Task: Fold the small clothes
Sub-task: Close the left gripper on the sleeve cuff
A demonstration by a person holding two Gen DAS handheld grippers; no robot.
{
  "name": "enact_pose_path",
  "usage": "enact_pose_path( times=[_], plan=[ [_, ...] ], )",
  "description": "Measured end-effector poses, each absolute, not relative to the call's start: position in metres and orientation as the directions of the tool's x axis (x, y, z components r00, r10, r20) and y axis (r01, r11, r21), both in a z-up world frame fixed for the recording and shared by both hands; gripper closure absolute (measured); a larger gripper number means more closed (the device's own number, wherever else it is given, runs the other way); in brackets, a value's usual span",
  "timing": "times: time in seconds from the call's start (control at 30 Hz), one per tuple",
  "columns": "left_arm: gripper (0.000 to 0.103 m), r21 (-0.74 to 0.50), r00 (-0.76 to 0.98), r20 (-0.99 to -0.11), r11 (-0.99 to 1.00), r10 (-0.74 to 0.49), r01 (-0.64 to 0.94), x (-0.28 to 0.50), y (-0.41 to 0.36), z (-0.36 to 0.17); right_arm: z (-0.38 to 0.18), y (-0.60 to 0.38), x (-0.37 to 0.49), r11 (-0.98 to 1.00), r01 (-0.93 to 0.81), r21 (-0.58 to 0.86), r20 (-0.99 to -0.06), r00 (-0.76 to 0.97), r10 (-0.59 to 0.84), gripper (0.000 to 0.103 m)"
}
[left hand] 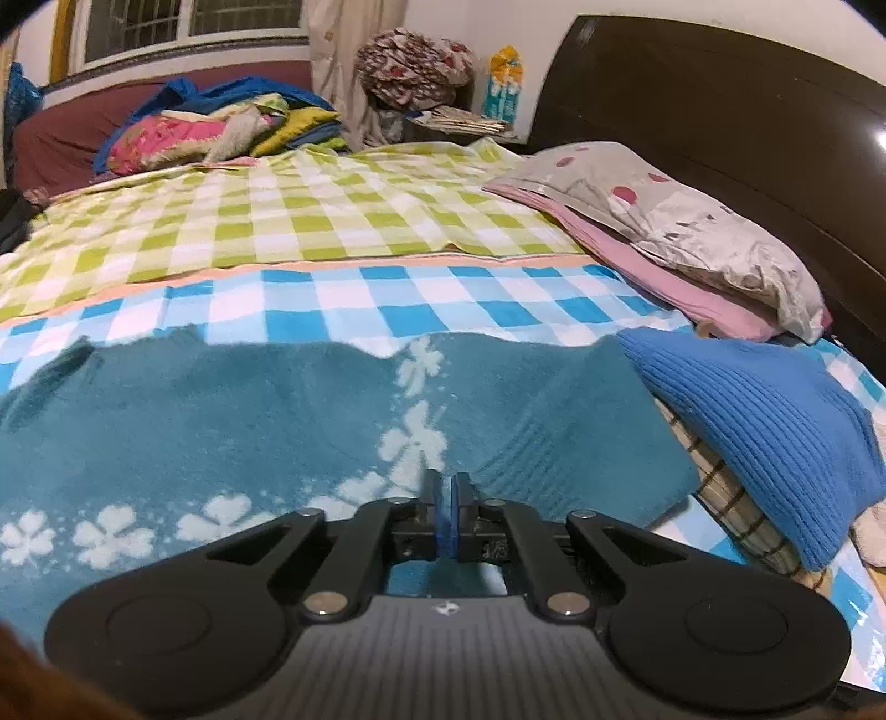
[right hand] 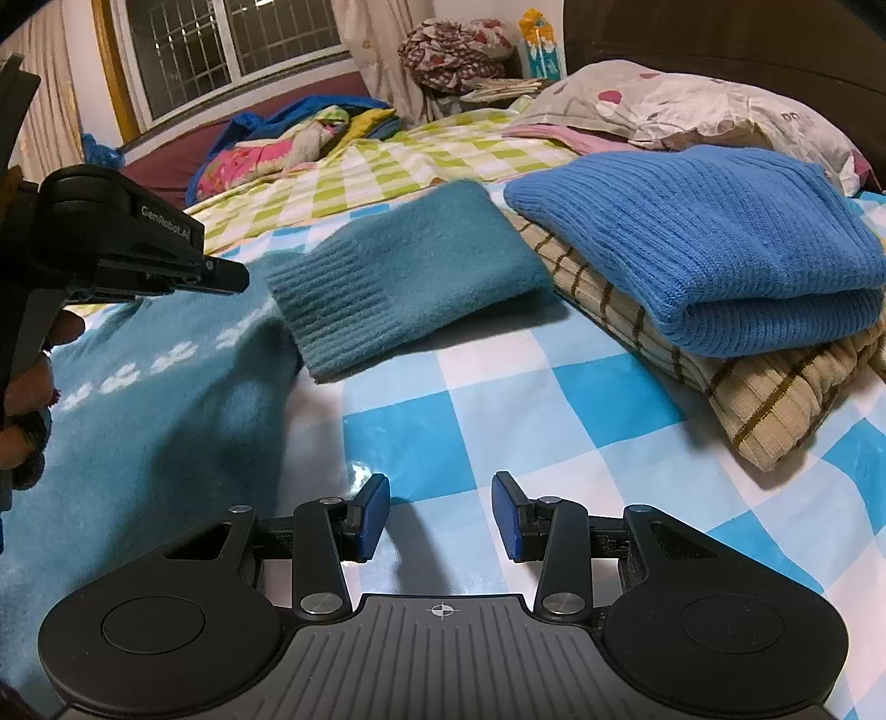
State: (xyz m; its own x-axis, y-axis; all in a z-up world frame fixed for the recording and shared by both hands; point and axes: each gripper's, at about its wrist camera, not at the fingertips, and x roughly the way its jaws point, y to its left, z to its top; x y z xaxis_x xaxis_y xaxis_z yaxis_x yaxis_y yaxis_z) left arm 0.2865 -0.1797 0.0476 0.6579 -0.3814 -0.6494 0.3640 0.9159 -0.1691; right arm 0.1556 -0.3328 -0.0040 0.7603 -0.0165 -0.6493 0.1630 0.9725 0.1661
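Left gripper (left hand: 446,512): pads together, nothing visibly clamped, above the teal sweater (left hand: 232,421) spread near-left on the bed (right hand: 498,399). Right gripper (right hand: 440,515): pads apart, empty, over bare sheet. Folded blue sweater (right hand: 698,238) stacked far right.

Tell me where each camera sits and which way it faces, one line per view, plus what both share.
Left wrist: on the left gripper, angled down over the teal sweater toward the headboard; its fingers shut, no cloth seen between them.
Right wrist: on the right gripper, low over the checked sheet, fingers apart with nothing between them; a hand shows at left.
Shared: teal sweater, folded blue sweater, pillow, window.
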Motion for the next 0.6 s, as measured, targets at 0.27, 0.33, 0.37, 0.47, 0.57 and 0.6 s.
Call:
enact_pose_path(
  times=[0.27,0.33,0.37,0.47,0.57,0.6],
  plan=[
    [0.053,-0.199,0.661,-0.627,0.905,-0.412,0.375,0.294,-0.185,0.04,-0.004,-0.338,0.156,0.965,0.174,0.194,-0.652,0.758,-0.006,0.065],
    [0.05,-0.22,0.661,-0.611,0.896,-0.435,0.386,0.293,-0.181,0.042,-0.005,-0.339,0.156,0.965,0.175,0.194,-0.653,0.758,-0.006,0.065],
    [0.05,-0.228,0.661,-0.602,0.889,-0.448,0.396,0.291,-0.18,0.044,-0.005,-0.339,0.156,0.965,0.175,0.195,-0.653,0.758,-0.006,0.065],
    [0.05,-0.238,0.65,-0.583,0.867,-0.488,0.437,0.286,-0.184,0.047,-0.005,-0.338,0.157,0.965,0.173,0.198,-0.653,0.758,-0.002,0.065],
    [0.049,-0.194,0.653,-0.587,0.866,-0.48,0.461,0.283,-0.196,0.046,-0.006,-0.337,0.157,0.966,0.173,0.195,-0.655,0.756,-0.003,0.065],
    [0.049,-0.174,0.654,-0.594,0.869,-0.468,0.463,0.283,-0.2,0.044,-0.006,-0.337,0.157,0.966,0.173,0.195,-0.655,0.756,-0.003,0.065]
  ],
)
